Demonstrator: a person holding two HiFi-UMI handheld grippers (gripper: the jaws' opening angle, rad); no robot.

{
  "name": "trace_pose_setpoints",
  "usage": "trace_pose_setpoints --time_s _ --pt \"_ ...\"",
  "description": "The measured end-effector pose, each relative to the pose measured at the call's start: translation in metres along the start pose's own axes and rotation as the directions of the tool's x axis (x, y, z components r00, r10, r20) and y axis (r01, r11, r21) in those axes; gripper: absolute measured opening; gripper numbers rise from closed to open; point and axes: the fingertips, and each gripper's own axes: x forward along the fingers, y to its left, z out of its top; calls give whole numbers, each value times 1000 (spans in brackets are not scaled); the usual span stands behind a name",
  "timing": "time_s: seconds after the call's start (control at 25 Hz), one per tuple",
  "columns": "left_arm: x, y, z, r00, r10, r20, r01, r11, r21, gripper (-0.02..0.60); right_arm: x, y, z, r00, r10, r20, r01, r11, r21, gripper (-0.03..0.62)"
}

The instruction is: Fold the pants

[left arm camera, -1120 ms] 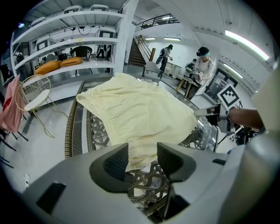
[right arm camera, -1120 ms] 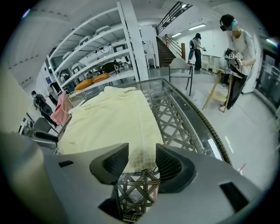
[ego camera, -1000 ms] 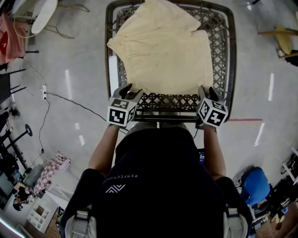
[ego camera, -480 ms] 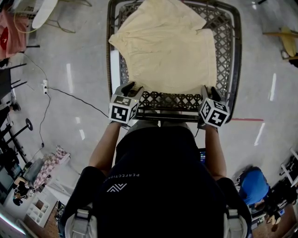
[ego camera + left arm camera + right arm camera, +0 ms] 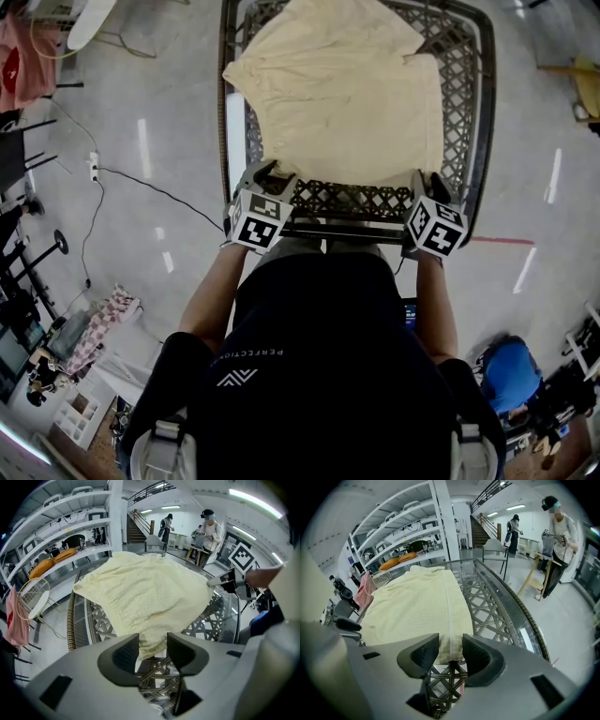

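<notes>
A: Left gripper?
B: Jaws apart, just been opening; a near corner of the pants lies between them.
A: Right gripper?
B: Apart too, just been closing; the other near corner sits between them, the rest spread ahead.

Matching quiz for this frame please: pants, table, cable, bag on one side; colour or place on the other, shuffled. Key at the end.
Things:
1. pants
2. table
3. cable
4. bag

Descriptions:
a. dark woven lattice
b. blue, at the lower right of the head view
c. pale yellow, spread out flat
d. thin and black, trailing off to the left

Pairs: 1-c, 2-a, 3-d, 4-b
</notes>
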Motion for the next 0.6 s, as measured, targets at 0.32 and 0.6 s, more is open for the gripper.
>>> trace_pose_setpoints --time_s 0.32,0.6 --pt "2 3 -1 996 79 -40 -78 997 16 154 1 -2 0 999 -33 -3 33 998 -54 118" --pt "3 -1 -1 997 11 -78 -16 998 -63 35 2 7 0 1000 5 -7 -5 999 -49 67"
